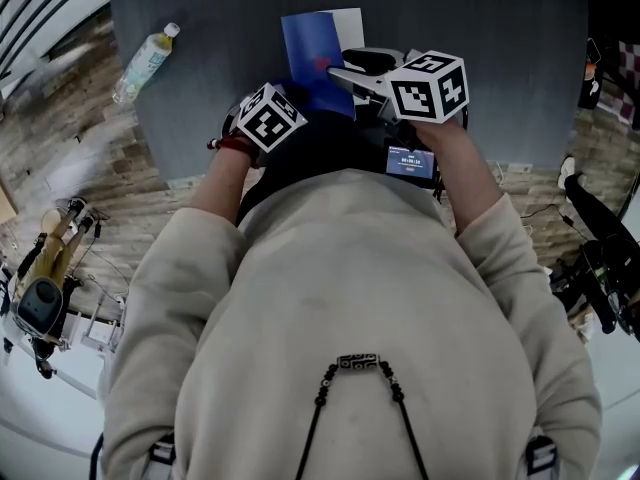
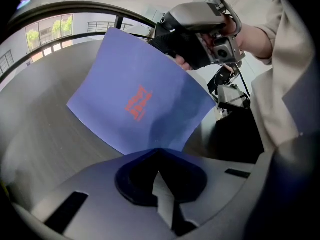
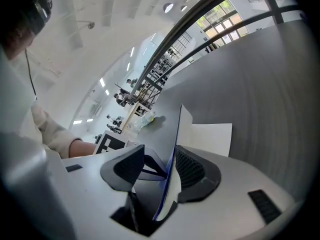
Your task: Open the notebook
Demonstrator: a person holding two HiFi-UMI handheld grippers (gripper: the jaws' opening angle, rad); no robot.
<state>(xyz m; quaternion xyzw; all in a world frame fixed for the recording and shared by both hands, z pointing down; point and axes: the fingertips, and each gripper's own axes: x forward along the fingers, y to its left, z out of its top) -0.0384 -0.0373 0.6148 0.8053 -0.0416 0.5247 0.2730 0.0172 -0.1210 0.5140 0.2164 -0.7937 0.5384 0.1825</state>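
The notebook lies on the grey table [image 1: 200, 118] with its blue cover [image 1: 312, 53] lifted off the white page [image 1: 350, 26]. The cover [image 2: 135, 101], printed with red marks, stands tilted up. Its near corner runs into my left gripper [image 2: 157, 153], which is shut on it. My right gripper [image 3: 161, 151] straddles the cover's [image 3: 184, 124] edge with its jaws apart: the cover rests against the right pad and a gap shows on the left. The white page [image 3: 210, 139] lies flat behind. In the head view, the left gripper [image 1: 300, 96] and right gripper [image 1: 345, 76] meet at the cover.
A clear plastic bottle [image 1: 145, 63] lies at the table's far left, also visible as a bottle [image 3: 145, 120] in the right gripper view. Equipment [image 1: 45, 303] stands on the floor to the left, and cables and gear [image 1: 600, 268] to the right.
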